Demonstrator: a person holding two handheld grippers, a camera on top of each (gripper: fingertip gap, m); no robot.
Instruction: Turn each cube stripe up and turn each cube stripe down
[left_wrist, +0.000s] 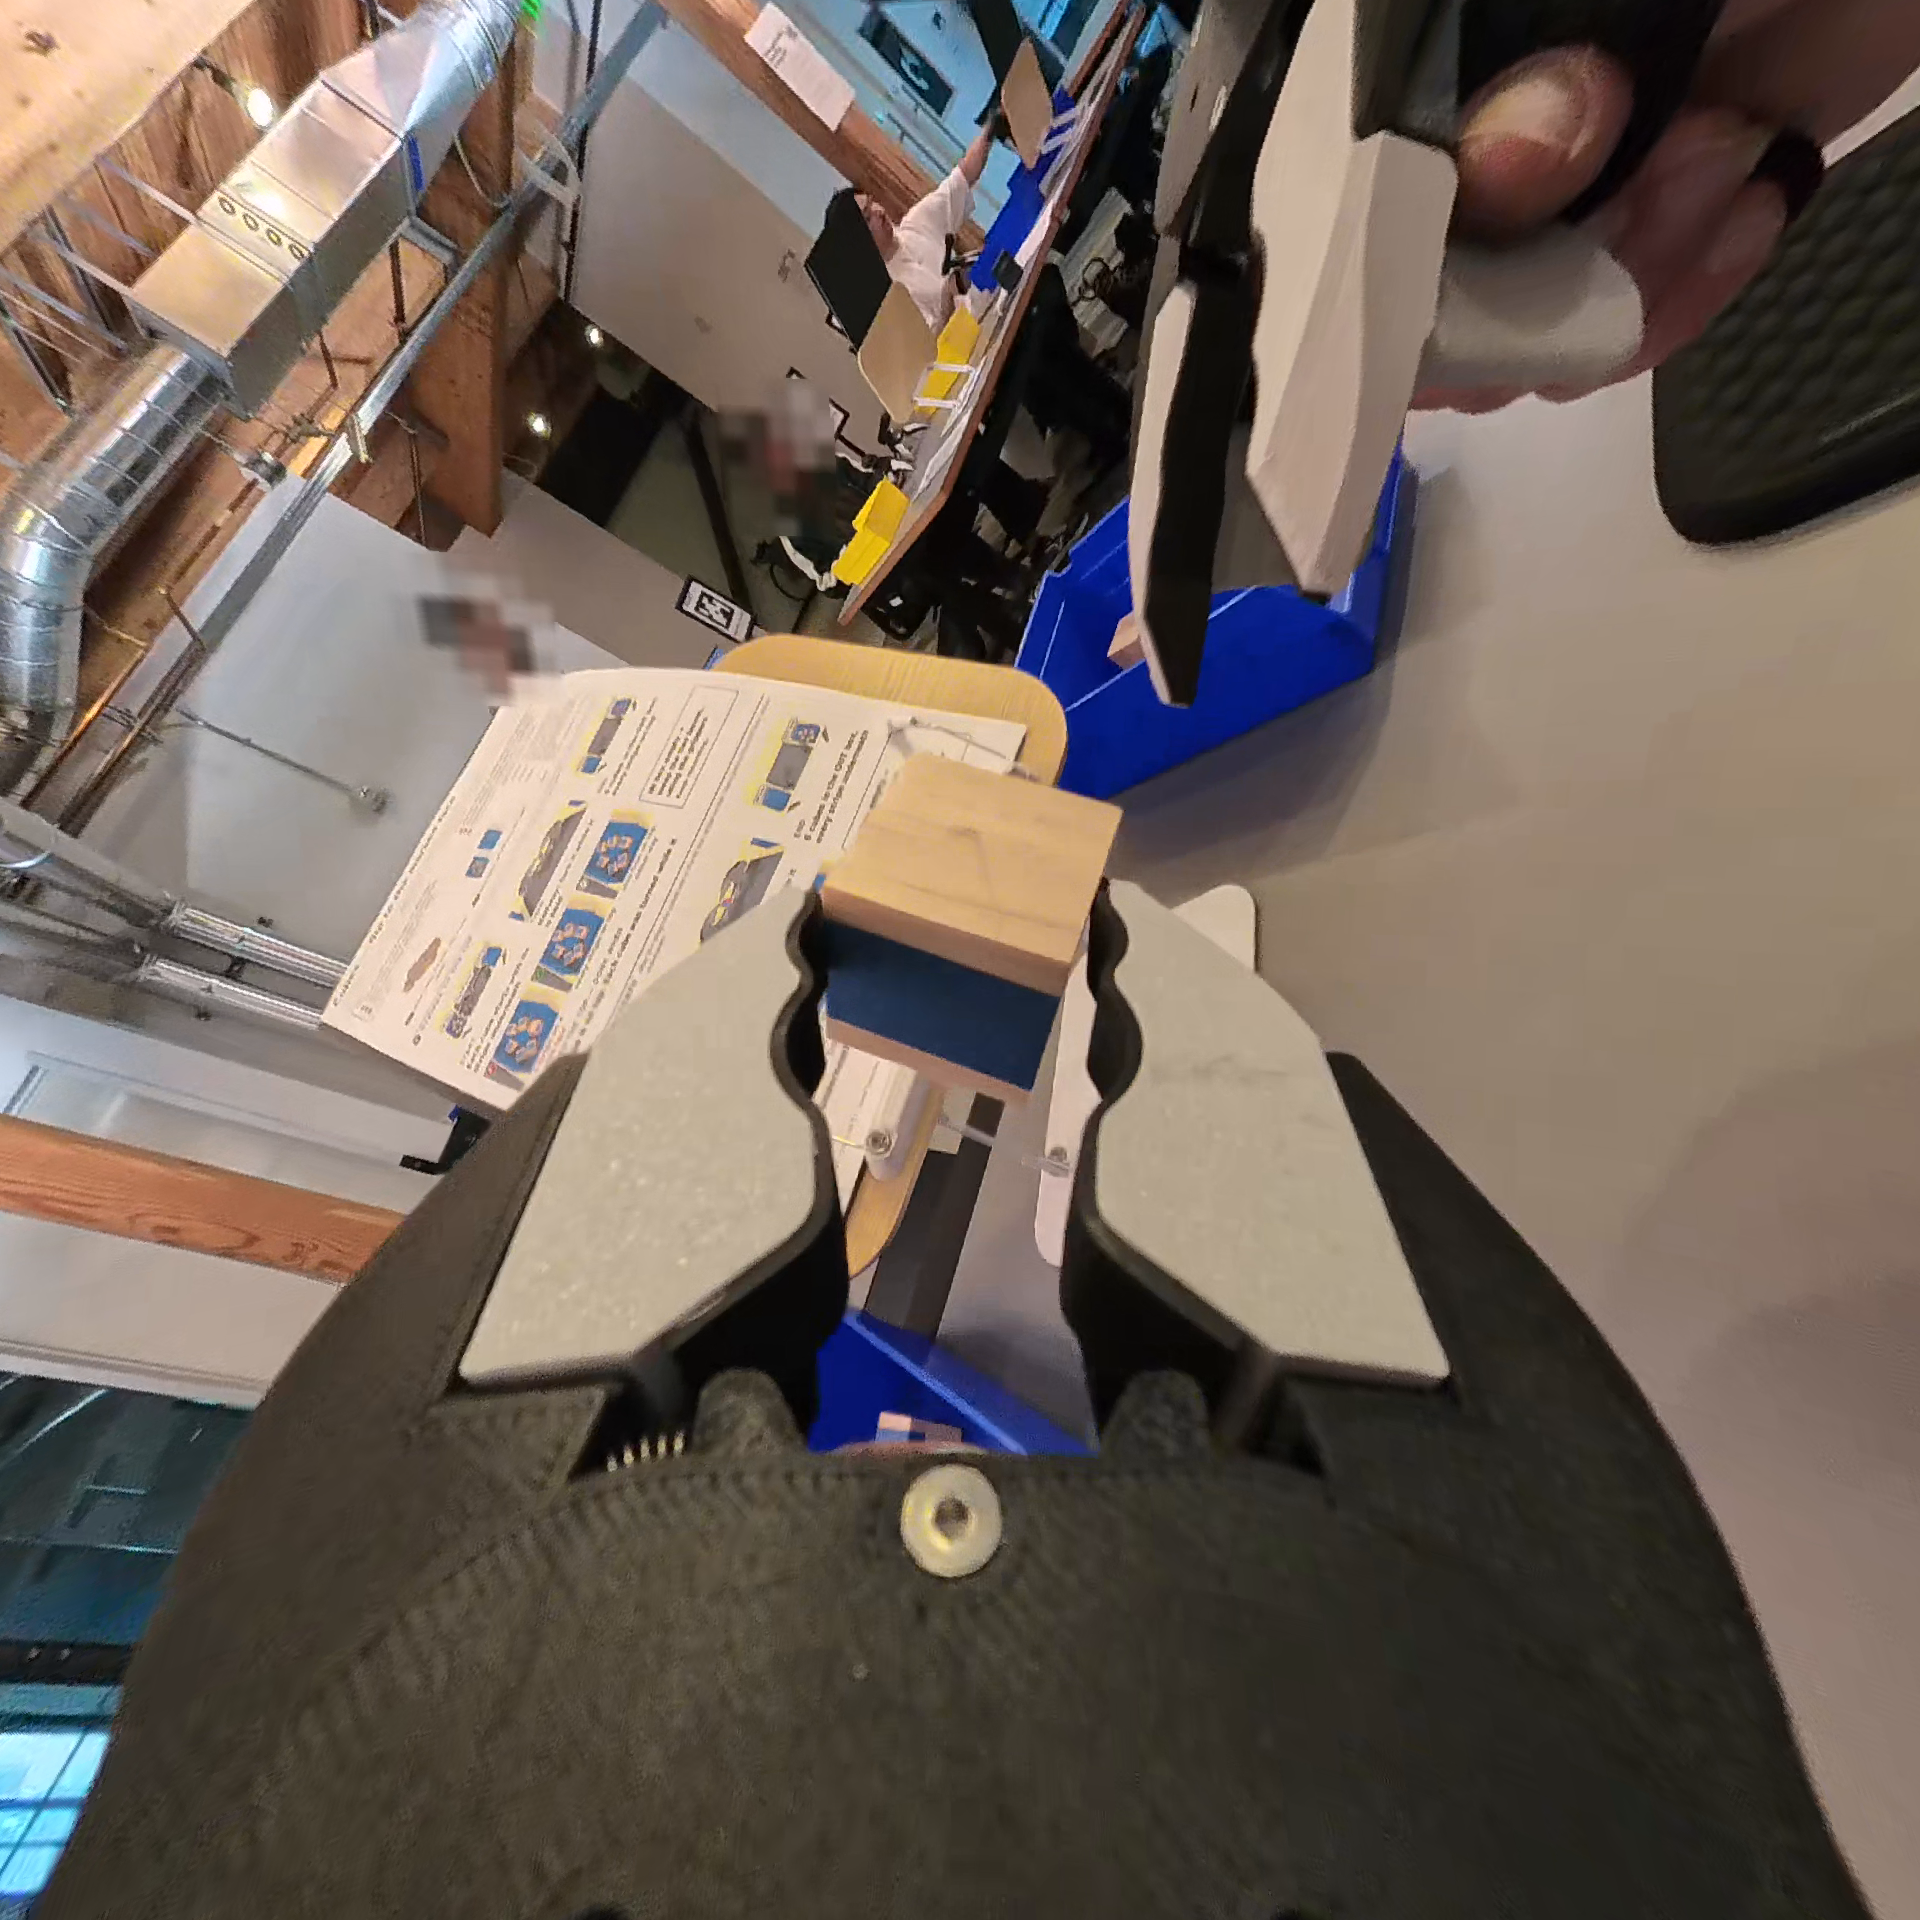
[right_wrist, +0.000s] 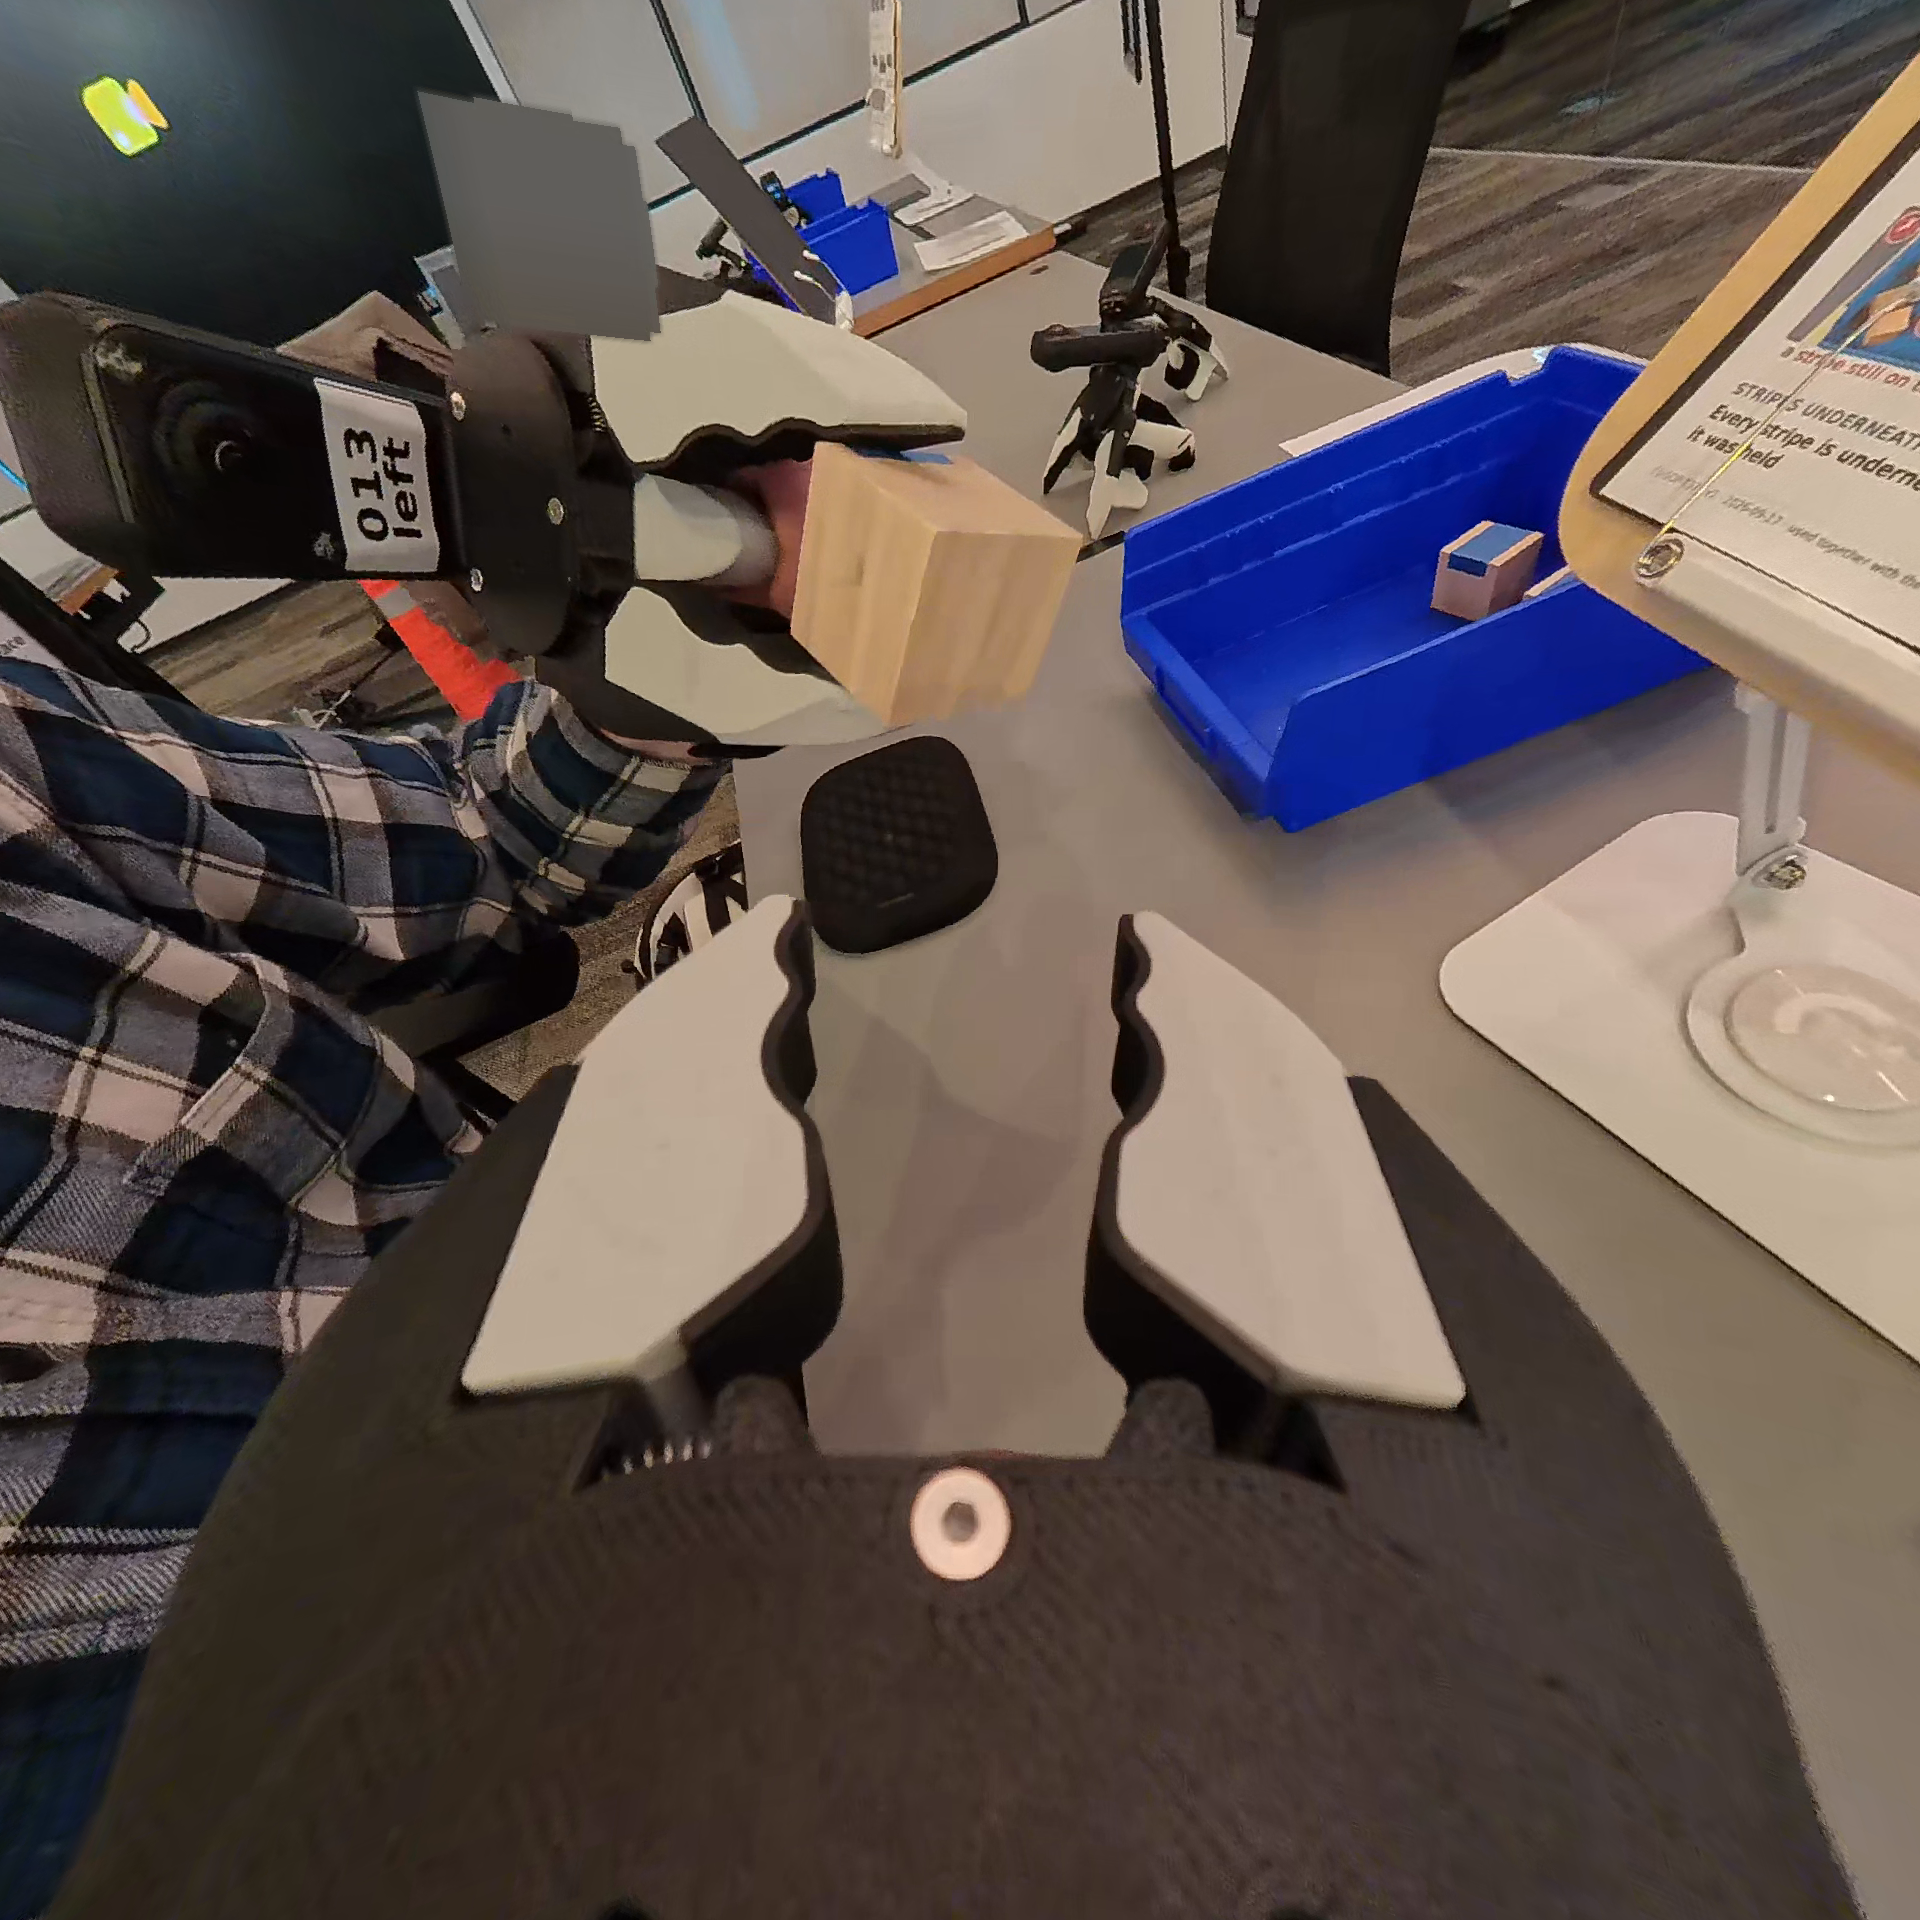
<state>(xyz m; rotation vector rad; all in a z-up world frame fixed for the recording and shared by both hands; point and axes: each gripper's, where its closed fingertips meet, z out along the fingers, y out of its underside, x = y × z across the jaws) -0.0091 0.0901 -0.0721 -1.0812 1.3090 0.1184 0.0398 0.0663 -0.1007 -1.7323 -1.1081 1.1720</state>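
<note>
Wooden cube (left_wrist: 961, 935) clamped at the tips of the left gripper (left_wrist: 956, 977), both pads pressed on opposite sides, blue stripe facing the wrist camera, held in the air near the blue bin (right_wrist: 1351, 665). Right gripper (right_wrist: 961, 997) spread wide with nothing between the jaws, over the grey surface (right_wrist: 1195, 883) beside the bin. Second cube (right_wrist: 1481, 582) inside the bin.
</note>
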